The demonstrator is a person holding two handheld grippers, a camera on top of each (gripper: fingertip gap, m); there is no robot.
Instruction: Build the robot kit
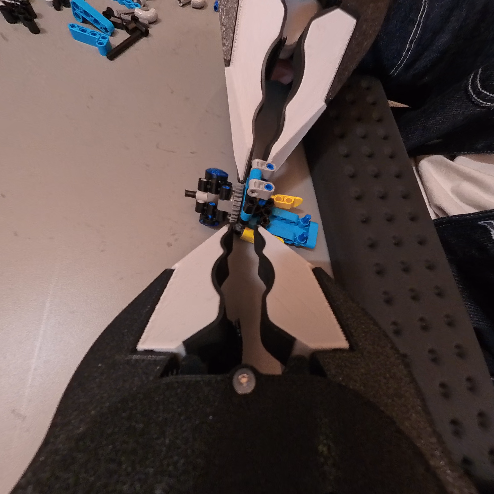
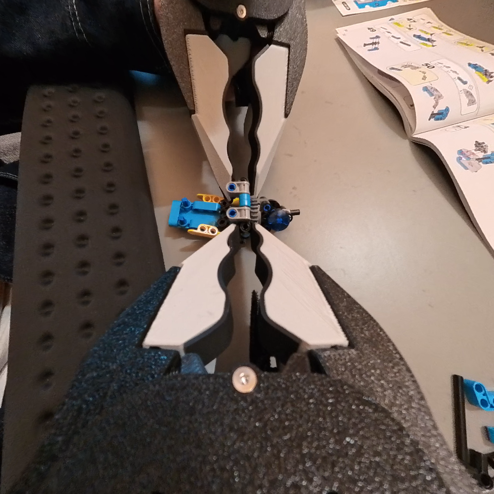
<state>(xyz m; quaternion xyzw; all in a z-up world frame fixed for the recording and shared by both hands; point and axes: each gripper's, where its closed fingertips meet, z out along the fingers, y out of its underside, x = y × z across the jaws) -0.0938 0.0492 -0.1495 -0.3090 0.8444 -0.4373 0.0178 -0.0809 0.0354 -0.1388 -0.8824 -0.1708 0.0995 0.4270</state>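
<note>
I have the small brick model [image 1: 251, 208] pinched from opposite ends, lying low over the grey worktop [image 1: 107, 187]: my left tool [image 1: 242, 230] is narrowed on its black pin cluster, my right tool [image 2: 244, 231] likewise closed on the model's middle, beside the grey gear [image 1: 236, 203]. To hold well, I judge both grips should stay level and squeeze evenly, so the blue tail [image 2: 192, 213], which points toward the black dimpled pad [image 2: 80, 213], does not twist.

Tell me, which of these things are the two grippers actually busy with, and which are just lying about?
In hand: small brick model, pinched by left gripper and right gripper.
Lying about: instruction booklet, loose blue beams, black perforated seat.
</note>
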